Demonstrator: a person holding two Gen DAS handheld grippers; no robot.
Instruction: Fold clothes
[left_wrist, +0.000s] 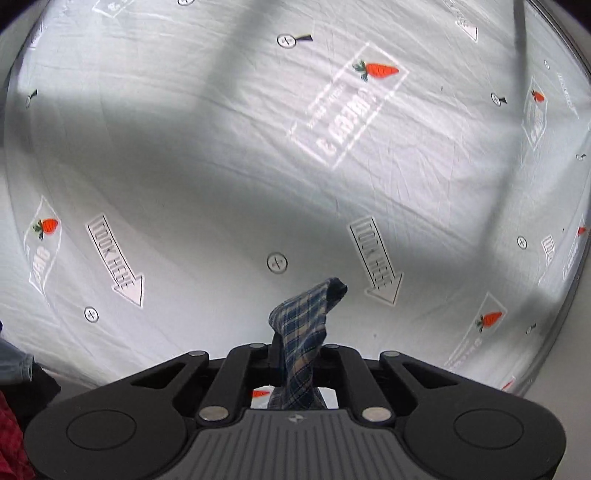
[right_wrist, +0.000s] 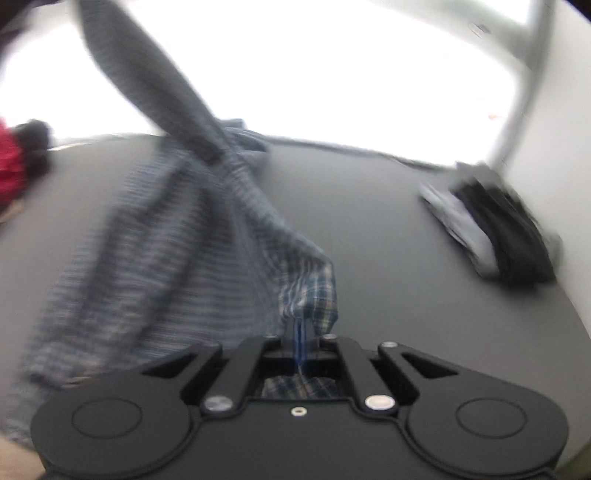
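Observation:
A blue and beige plaid shirt (right_wrist: 155, 236) hangs stretched over a dark grey table (right_wrist: 388, 258), blurred by motion. My right gripper (right_wrist: 299, 339) is shut on one edge of the shirt, the cloth bunched just above its closed jaws. In the left wrist view my left gripper (left_wrist: 295, 350) is shut on another part of the plaid shirt (left_wrist: 301, 321); a twisted tip of cloth sticks up past the jaws and more hangs below them. The left gripper is raised and faces a white printed sheet (left_wrist: 221, 155).
A stack of folded dark and light clothes (right_wrist: 491, 229) lies at the table's right side. Red fabric (right_wrist: 9, 166) sits at the left edge, with more red cloth (left_wrist: 11, 439) low left. The white sheet carries carrot and arrow prints. A grey post (right_wrist: 524, 92) stands at the right.

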